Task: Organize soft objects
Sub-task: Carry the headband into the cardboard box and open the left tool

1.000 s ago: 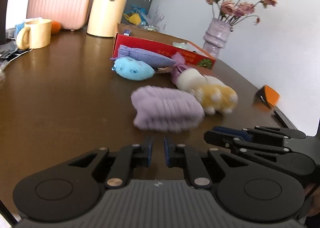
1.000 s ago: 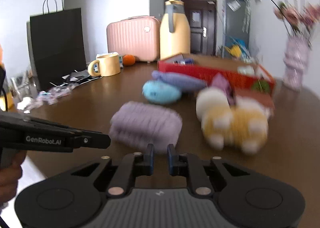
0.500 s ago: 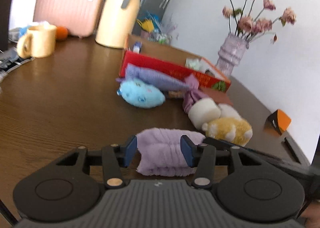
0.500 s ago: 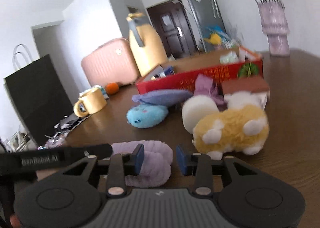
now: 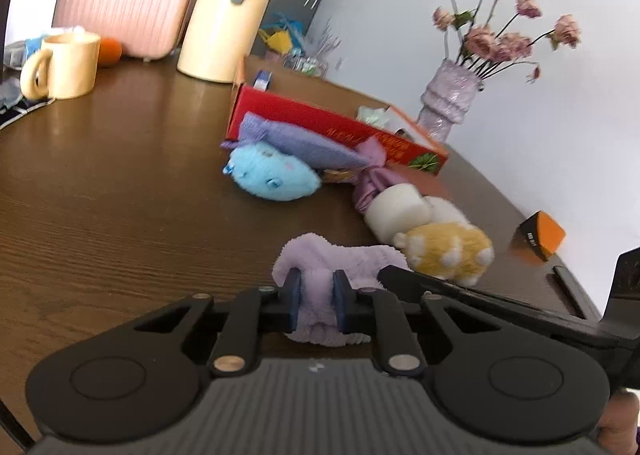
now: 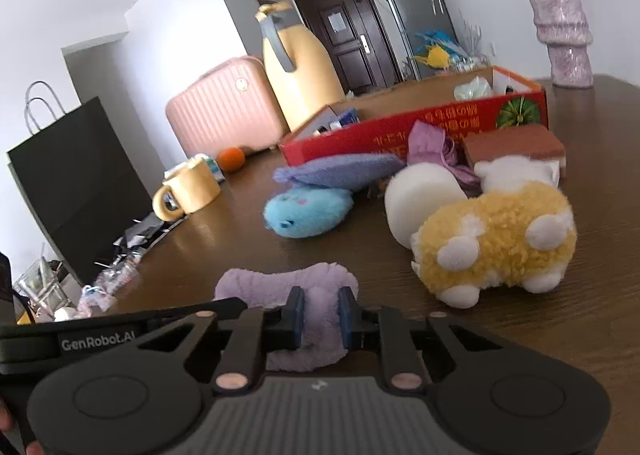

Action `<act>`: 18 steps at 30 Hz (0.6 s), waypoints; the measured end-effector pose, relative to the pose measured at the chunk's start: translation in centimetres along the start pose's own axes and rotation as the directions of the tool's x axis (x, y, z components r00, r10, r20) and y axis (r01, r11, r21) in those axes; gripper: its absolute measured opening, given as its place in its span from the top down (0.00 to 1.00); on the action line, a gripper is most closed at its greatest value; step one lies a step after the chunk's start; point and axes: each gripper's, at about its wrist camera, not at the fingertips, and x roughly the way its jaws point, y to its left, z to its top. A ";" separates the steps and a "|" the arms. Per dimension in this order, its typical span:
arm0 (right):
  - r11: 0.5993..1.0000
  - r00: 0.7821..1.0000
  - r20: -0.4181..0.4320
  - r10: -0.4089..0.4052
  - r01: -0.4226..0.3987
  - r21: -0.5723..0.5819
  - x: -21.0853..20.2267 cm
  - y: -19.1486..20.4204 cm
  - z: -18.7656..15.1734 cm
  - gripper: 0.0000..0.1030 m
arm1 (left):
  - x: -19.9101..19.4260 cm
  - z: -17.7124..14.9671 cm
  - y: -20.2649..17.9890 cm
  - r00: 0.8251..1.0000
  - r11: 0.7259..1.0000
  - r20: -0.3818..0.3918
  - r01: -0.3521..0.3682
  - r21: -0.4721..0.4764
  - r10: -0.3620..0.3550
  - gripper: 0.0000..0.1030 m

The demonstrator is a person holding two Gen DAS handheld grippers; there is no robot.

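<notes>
Both sets of jaws squeeze the fluffy purple cloth (image 5: 340,259), one at each end, near the front edge of the bench (image 5: 120,195). I think this is the grabbing step. Next, lift together toward the red box (image 6: 420,123).

Fluffy lilac cloth (image 5: 340,255) bunched, pinched on table.

Both wrist cameras sit low over the brown worktop (image 5: 100,215), close behind their tongs, looking across it toward the far red box (image 5: 336,127). The left view faces the flower vase (image 5: 452,99); the right view faces the doorway. Both share the purple fluffy cloth (image 6: 316,295) and plush toys.
</notes>
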 end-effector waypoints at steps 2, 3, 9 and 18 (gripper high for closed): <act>1.000 1.000 0.030 0.000 0.001 -0.025 -1.8 0.8 -0.2 0.84 | -1.4 -0.1 -0.7 1.000 1.000 0.015 0.012 -0.002 -0.012 0.84; 1.000 0.999 0.045 0.001 0.000 -0.031 -2.7 1.0 -0.4 0.84 | -2.3 -0.3 -1.0 0.999 1.000 0.028 0.021 0.001 -0.021 0.84; 0.999 0.995 0.100 -0.003 0.007 -0.039 -6.6 1.5 -0.4 0.84 | -5.5 -0.6 -3.5 0.993 0.997 0.098 0.063 0.049 -0.067 0.84; 0.997 0.989 0.149 -0.003 0.015 -0.079 -3.3 -0.6 9.8 0.83 | -0.6 9.7 -5.9 0.991 0.990 0.110 0.059 0.129 -0.073 0.84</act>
